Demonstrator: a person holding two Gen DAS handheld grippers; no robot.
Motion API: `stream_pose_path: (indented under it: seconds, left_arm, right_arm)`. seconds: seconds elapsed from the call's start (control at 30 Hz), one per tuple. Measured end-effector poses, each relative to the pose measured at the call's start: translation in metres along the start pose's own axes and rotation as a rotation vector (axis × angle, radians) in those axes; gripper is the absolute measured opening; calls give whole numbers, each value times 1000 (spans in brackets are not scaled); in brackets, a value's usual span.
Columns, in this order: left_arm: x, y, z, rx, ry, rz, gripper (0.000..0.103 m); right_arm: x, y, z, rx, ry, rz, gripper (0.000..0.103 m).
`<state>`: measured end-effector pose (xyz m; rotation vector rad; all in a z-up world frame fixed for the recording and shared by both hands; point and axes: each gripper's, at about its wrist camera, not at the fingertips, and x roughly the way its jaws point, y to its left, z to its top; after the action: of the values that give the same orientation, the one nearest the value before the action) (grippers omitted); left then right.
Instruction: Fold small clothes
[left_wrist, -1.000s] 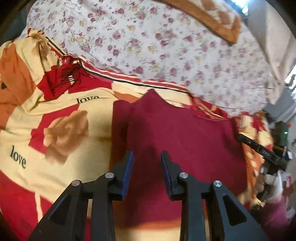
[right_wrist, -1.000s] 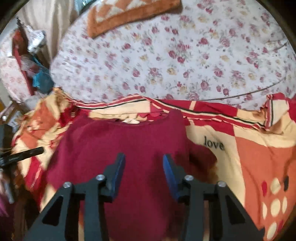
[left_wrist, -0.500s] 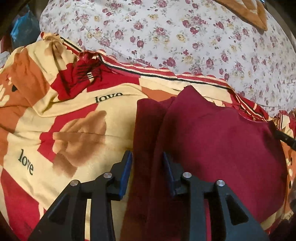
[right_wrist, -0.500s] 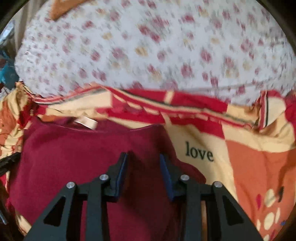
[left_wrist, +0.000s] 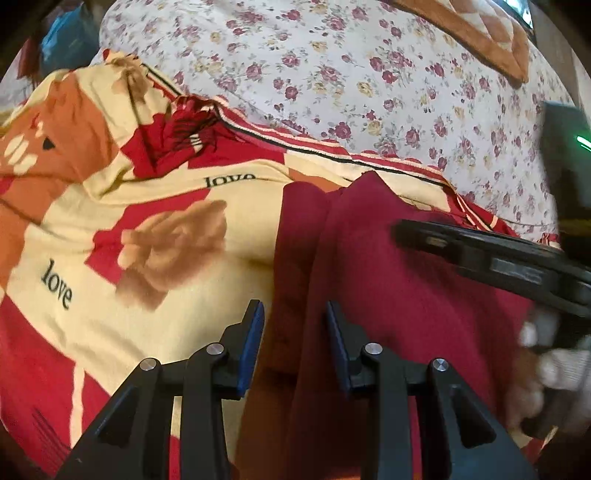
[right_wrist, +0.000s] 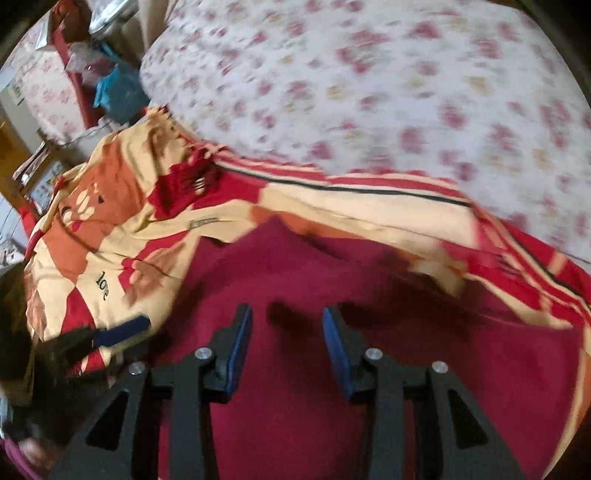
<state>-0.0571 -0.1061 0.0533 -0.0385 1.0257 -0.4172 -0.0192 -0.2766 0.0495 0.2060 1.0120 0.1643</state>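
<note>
While both pairs of jaws stand apart and hold nothing, the left gripper (left_wrist: 293, 347) hovers over the left edge of the dark red garment (left_wrist: 388, 280), where one side panel already lies turned inward. The right gripper (right_wrist: 286, 343) hangs above the middle of the cloth. That garment lies flat on a patterned blanket (left_wrist: 147, 236) on the bed, with a flowered sheet (left_wrist: 351, 74) beyond. The side folds seem underway; next probably comes pinching an edge and carrying it across.
</note>
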Motion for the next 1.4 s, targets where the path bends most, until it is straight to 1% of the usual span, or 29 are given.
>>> stream_pose_path:
  seconds: [0.1, 0.13, 0.2, 0.3, 0.4, 0.43, 0.47, 0.53, 0.57, 0.6, 0.63, 0.7, 0.77, 0.83, 0.87, 0.97, 1.0, 1.07, 1.13, 1.2, 1.23, 1.27, 1.3, 1.37, 1.4]
  left_arm:
    - [-3, 9, -6, -59, -3, -66, 13]
    - [-3, 11, -8, -82, -1, -90, 13]
    - [-4, 17, -11, -120, 2, -127, 15]
    - [-4, 20, -13, -126, -2, -138, 17]
    - [-3, 21, -16, -135, -10, -148, 19]
    - [-2, 21, -17, -138, -10, -151, 19]
    - [-2, 21, -17, -140, -10, -154, 20]
    - [-2, 22, -18, -141, -12, -159, 20]
    - [-2, 23, -18, -139, -15, -161, 20]
    - [-2, 24, -18, -140, -15, -164, 21]
    - [-1, 25, -18, -145, -13, -168, 21]
    - [0, 27, -19, -158, -9, -180, 24]
    - [2, 28, -19, -162, -8, -188, 25]
    - [2, 28, -20, -167, -10, -194, 26]
    - [2, 29, -20, -170, -12, -198, 26]
    - [3, 32, -22, -186, -12, -218, 29]
    - [3, 33, -22, -192, -11, -225, 30]
    - [3, 33, -23, -194, -12, -232, 33]
    - [3, 31, -22, -187, -15, -233, 35]
    - [3, 30, -23, -186, -18, -235, 38]
    - [3, 29, -23, -188, -20, -238, 38]
    - [3, 29, -22, -188, -20, -241, 39]
    - [3, 29, -22, -187, -20, -247, 39]
    - [3, 27, -22, -186, -21, -268, 39]
    - [3, 26, -22, -186, -22, -284, 39]
  right_arm:
    - [29, 16, 5, -44, 38, -30, 42]
    - [40, 18, 7, -49, 54, -48, 44]
    - [50, 18, 13, -47, 54, -66, 45]
    - [44, 20, 21, -44, 62, -85, 45]
    - [25, 26, 24, -44, 18, -59, 45]
    - [22, 28, 24, -49, 17, -54, 45]
    - [24, 30, 24, -54, 28, -56, 45]
    - [40, 32, 23, -57, 82, -62, 46]
    - [53, 32, 22, -54, 124, -63, 47]
    - [59, 32, 22, -55, 139, -67, 48]
    - [62, 33, 24, -59, 129, -70, 50]
    - [57, 32, 27, -30, 137, -61, 52]
    - [48, 32, 31, 22, 140, -2, 59]
    - [45, 38, 32, 30, 141, 24, 61]
    - [46, 43, 32, 22, 150, 23, 66]
    - [61, 58, 31, -21, 192, -17, 78]
    - [65, 62, 31, -31, 194, -30, 80]
    - [74, 72, 30, -65, 192, -67, 88]
    - [81, 80, 28, -107, 191, -116, 89]
    - [81, 82, 26, -122, 175, -135, 85]
    - [78, 80, 25, -123, 157, -146, 69]
    - [73, 76, 26, -119, 143, -143, 48]
    - [68, 68, 27, -97, 134, -101, 42]
    - [55, 51, 28, -44, 122, -28, 24]
    - [49, 44, 29, -25, 115, -2, 23]
